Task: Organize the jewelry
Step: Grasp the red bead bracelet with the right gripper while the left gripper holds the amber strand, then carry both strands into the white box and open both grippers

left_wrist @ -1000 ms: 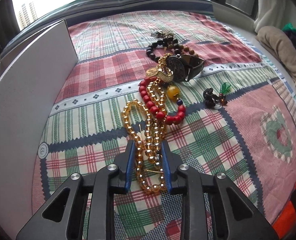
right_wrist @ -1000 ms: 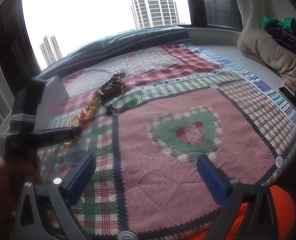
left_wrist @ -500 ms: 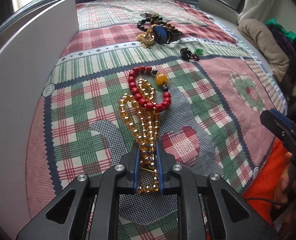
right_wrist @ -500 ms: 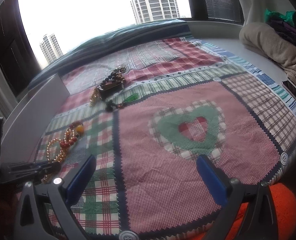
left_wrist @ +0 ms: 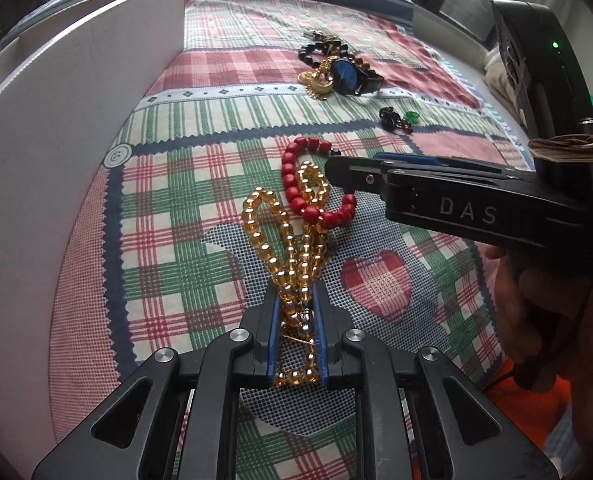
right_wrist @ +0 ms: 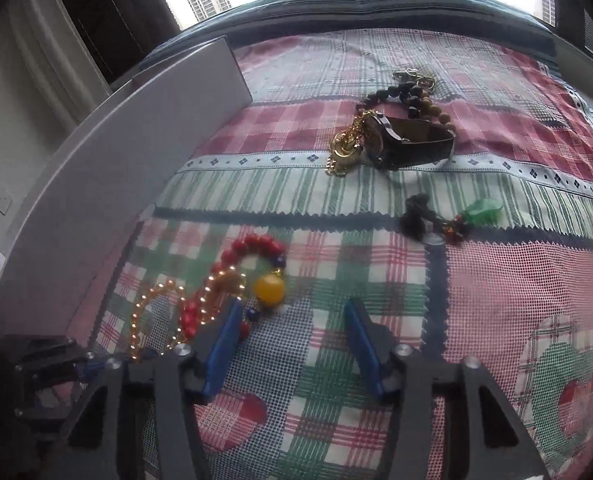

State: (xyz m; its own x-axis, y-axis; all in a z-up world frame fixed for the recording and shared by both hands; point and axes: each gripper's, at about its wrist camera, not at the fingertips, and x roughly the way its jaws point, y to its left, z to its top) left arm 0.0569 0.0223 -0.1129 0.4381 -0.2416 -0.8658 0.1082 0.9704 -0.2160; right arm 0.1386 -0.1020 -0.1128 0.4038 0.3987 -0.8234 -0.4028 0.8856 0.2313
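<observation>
**Two strands tangled, two tools on the job**

The left tool [left_wrist: 296, 312] was clamped on the amber beads [left_wrist: 284, 240] low in the centre of its frame, jaws drawn tight on a bunch of the strand. The right tool [right_wrist: 292, 320] stood with its jaws wide apart, hovering low over the red bracelet [right_wrist: 232, 260], nothing between them.

To my eye the step was separating the two strands, for a loop of amber lay inside the red ring and crossed it. I judged the sound way was for the right tool to close on the red beads alone, near the big yellow bead [right_wrist: 270, 289], hold them down on the bed [left_wrist: 168, 240], and let the left draw the amber out slowly. Any hurry would likely drag both strands together.

The amber beads were clear, glossy and small, strung in long loops; they would slip easily. The red ones were matt and rounder.

The white box [left_wrist: 56, 140] stood along the left of the frame. At the upper centre lay a watch [left_wrist: 354, 76] touching a gold chain [left_wrist: 320, 80] and dark beads [left_wrist: 316, 46]; a green charm [left_wrist: 412, 117] sat apart, right of centre.
</observation>
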